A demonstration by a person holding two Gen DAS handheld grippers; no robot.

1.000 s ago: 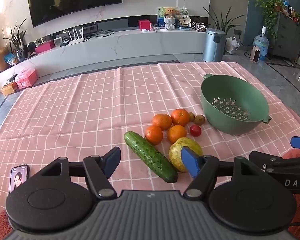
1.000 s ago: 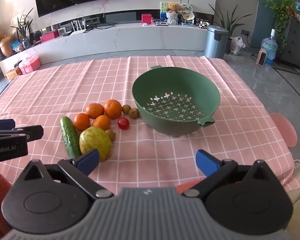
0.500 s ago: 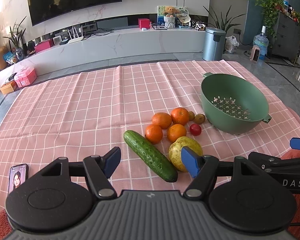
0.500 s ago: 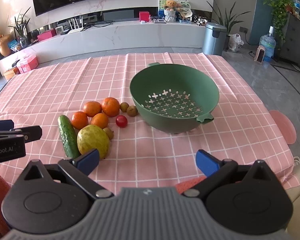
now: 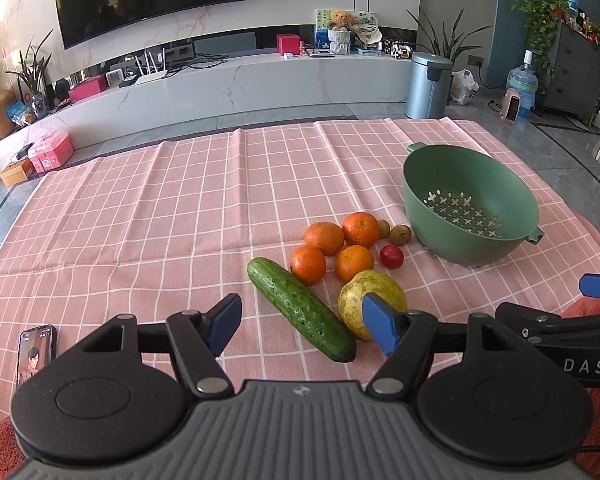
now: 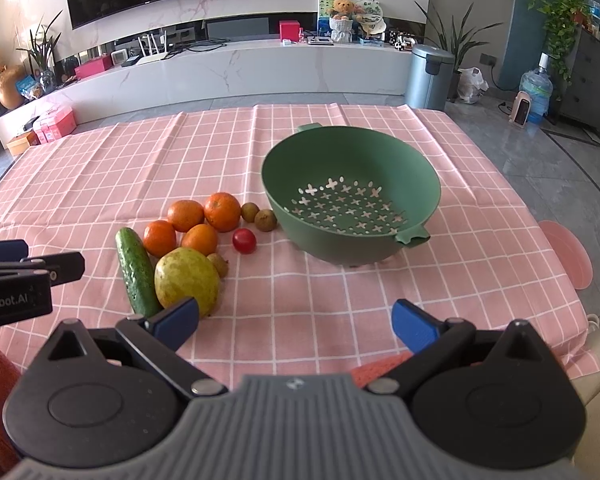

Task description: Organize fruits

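A green colander (image 5: 470, 208) (image 6: 350, 196) stands empty on the pink checked cloth. Left of it lie several oranges (image 5: 324, 238) (image 6: 222, 211), a red tomato (image 5: 391, 257) (image 6: 244, 240), small brown fruits (image 5: 400, 235) (image 6: 265, 219), a yellow-green guava (image 5: 370, 292) (image 6: 186, 282) and a cucumber (image 5: 300, 308) (image 6: 136, 274). My left gripper (image 5: 302, 326) is open and empty, just short of the cucumber's near end. My right gripper (image 6: 294, 322) is open and empty, near the table's front edge, its left finger beside the guava.
A phone (image 5: 36, 352) lies on the cloth at the front left. A pink round stool (image 6: 568, 252) stands off the table's right edge. A bin (image 6: 428, 76) and a low white TV bench (image 6: 240, 72) stand beyond the table.
Both grippers have eased slightly forward and up; the fruit and colander sit a little nearer and lower in the right wrist view. Nothing was gripped or moved.
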